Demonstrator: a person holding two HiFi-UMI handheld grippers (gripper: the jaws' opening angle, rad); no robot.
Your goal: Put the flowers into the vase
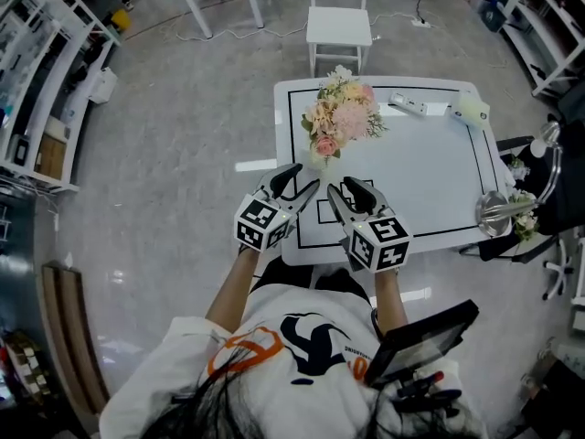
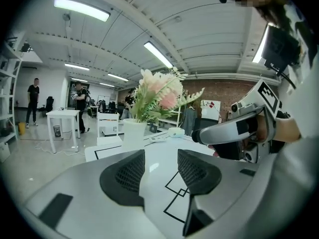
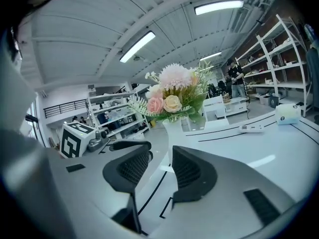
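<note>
White desk (image 1: pixel 430 181), flowers (image 1: pixel 343 112) standing in vase (image 2: pixel 133 132); left gripper (image 1: pixel 306 178) and right gripper (image 1: pixel 344 190) over near edge, both fingers spread, empty

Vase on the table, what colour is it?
The vase is plain white, seen best in the left gripper view.

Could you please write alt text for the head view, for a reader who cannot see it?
Seen from above, a person holds the left gripper and right gripper, both open and empty, over the near edge of a white table. Pink and cream flowers stand in a white vase beyond them.
</note>
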